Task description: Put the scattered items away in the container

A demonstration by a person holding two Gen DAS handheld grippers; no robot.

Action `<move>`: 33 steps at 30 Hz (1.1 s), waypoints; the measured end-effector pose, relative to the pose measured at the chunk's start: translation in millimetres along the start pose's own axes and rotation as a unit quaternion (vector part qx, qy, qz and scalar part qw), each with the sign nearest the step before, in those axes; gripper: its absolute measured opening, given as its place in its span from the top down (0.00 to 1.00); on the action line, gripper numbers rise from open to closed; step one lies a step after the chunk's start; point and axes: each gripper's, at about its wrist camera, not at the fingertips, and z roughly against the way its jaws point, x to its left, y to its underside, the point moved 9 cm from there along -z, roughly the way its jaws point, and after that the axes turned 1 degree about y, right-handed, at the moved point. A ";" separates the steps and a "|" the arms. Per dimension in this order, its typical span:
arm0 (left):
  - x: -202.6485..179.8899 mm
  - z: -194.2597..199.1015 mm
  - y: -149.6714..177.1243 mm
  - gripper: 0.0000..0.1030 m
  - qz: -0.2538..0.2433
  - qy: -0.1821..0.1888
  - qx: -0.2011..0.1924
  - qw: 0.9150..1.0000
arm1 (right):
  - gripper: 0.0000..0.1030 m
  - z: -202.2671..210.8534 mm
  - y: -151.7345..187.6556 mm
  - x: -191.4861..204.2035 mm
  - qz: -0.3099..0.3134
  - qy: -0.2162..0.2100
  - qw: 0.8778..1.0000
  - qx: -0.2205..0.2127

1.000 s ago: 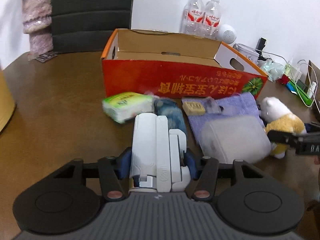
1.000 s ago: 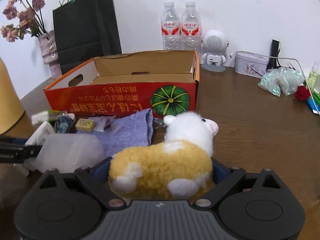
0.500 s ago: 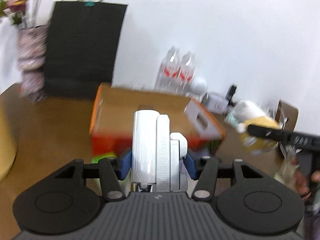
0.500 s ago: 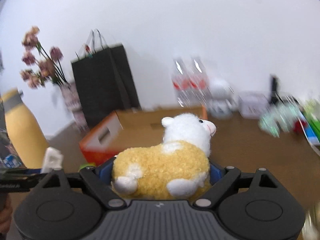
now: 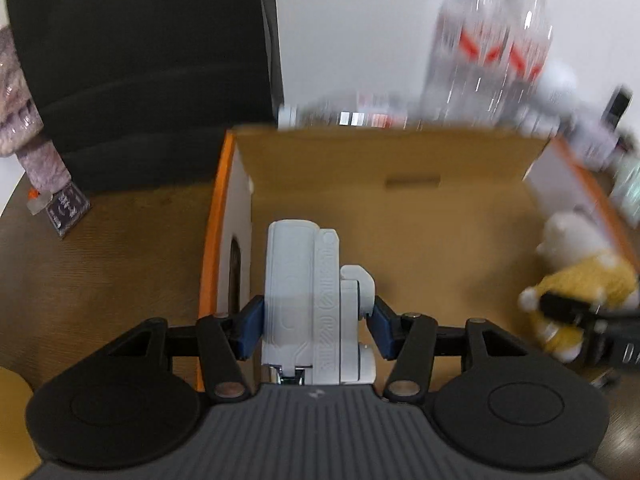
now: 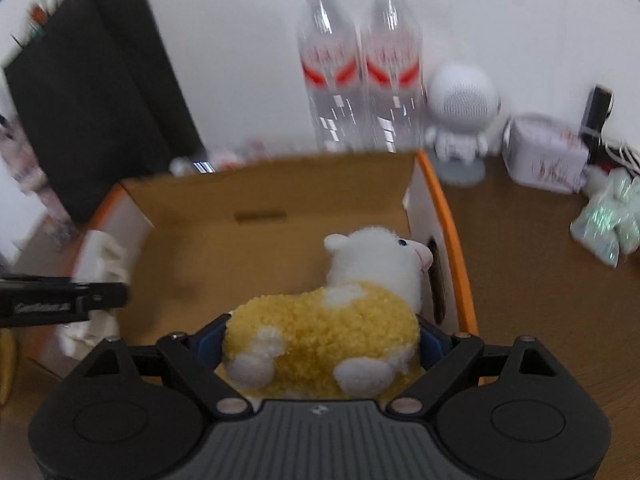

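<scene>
My left gripper (image 5: pixel 314 326) is shut on a white folded plastic device (image 5: pixel 308 304), held over the left part of the open cardboard box (image 5: pixel 400 216). My right gripper (image 6: pixel 320 340) is shut on a yellow and white plush sheep (image 6: pixel 332 320), held over the right part of the same box (image 6: pixel 272 200). The sheep (image 5: pixel 580 284) and the right gripper's black finger show at the right edge of the left wrist view. At the left of the right wrist view, the white device (image 6: pixel 100 260) sits behind the left gripper's finger. The box's visible floor is bare.
Two water bottles (image 6: pixel 360 64) stand behind the box, with a white robot-shaped speaker (image 6: pixel 460 112) and a white tin (image 6: pixel 544 156) to their right. A black paper bag (image 5: pixel 140 60) and a wrapped vase (image 5: pixel 28 120) stand at the back left on the brown table (image 5: pixel 100 260).
Both grippers have lifted off the table and moved forward over the open box, each carrying its item. The loose items in front of the box have dropped out of view.
</scene>
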 end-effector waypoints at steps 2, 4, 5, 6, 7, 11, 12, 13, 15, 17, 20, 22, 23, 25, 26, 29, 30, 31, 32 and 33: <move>-0.5 -4.1 6.4 0.45 -0.015 -0.006 0.010 1.000 | 0.09 -5.7 4.5 0.3 0.015 0.021 1.000 0.006; -0.6 -2.9 9.1 0.43 -0.015 -0.004 0.020 1.000 | 0.06 -4.8 8.9 1.3 0.014 0.019 0.999 0.029; -1.1 -1.9 9.2 0.41 -0.014 0.003 0.025 1.000 | 0.06 -3.5 10.4 1.4 0.006 0.014 0.999 0.038; -1.6 0.7 8.8 0.36 -0.013 0.009 0.026 1.000 | 0.06 -1.4 12.3 1.2 0.000 0.010 0.999 0.048; -0.8 5.5 8.0 0.33 -0.011 0.012 0.025 1.000 | 0.06 0.9 13.9 0.3 -0.004 0.008 0.998 0.058; 5.4 37.7 1.9 0.19 -0.008 0.018 0.007 1.000 | 0.06 18.9 10.7 -6.7 -0.024 0.002 0.997 0.075; 7.3 47.3 0.4 0.16 -0.004 0.020 0.002 1.000 | 0.06 27.1 7.7 -8.6 -0.030 0.000 0.997 0.072; 9.3 57.1 -0.7 0.12 0.001 0.021 -0.002 1.000 | 0.06 33.1 4.7 -9.5 -0.033 -0.002 0.997 0.072; 11.7 74.5 0.3 0.04 0.006 0.025 -0.007 1.000 | 0.06 50.9 -0.1 -9.6 -0.034 -0.007 0.997 0.065; 10.4 91.2 5.2 0.02 0.010 0.030 -0.016 0.999 | 0.06 68.1 -1.1 -9.2 -0.030 -0.006 0.998 0.055; 3.7 109.7 16.8 0.01 0.009 0.033 -0.017 0.999 | 0.06 88.8 6.3 -5.8 -0.028 -0.014 0.998 0.051; -1.7 121.9 25.1 0.00 0.006 0.033 -0.022 0.999 | 0.06 101.0 13.3 -0.8 -0.022 -0.022 0.998 0.050; -4.0 129.4 30.9 0.00 0.005 0.032 -0.028 0.999 | 0.06 108.0 17.5 2.2 -0.017 -0.027 0.998 0.049; -7.3 148.4 47.2 0.00 0.008 0.037 -0.055 0.998 | 0.06 124.0 26.7 8.1 -0.012 -0.037 0.998 0.040; -9.2 158.0 57.4 0.00 0.013 0.042 -0.076 0.996 | 0.06 134.0 32.5 10.7 -0.010 -0.045 0.998 0.029; -16.8 176.7 94.8 0.00 0.032 0.056 -0.143 0.988 | 0.04 164.3 60.4 17.2 -0.004 -0.082 0.996 -0.030; -19.7 179.5 111.0 0.00 0.034 0.057 -0.162 0.984 | 0.04 172.2 73.0 18.4 0.002 -0.086 0.995 -0.051; -22.4 181.3 129.1 0.00 0.036 0.053 -0.179 0.982 | 0.03 178.8 86.6 18.6 0.010 -0.083 0.994 -0.074; -23.8 182.8 146.9 0.00 0.040 0.043 -0.196 0.979 | 0.03 184.3 102.9 17.9 0.020 -0.074 0.992 -0.099; -24.6 184.8 165.6 0.00 0.045 0.033 -0.218 0.974 | 0.03 188.3 120.4 16.7 0.033 -0.062 0.990 -0.123</move>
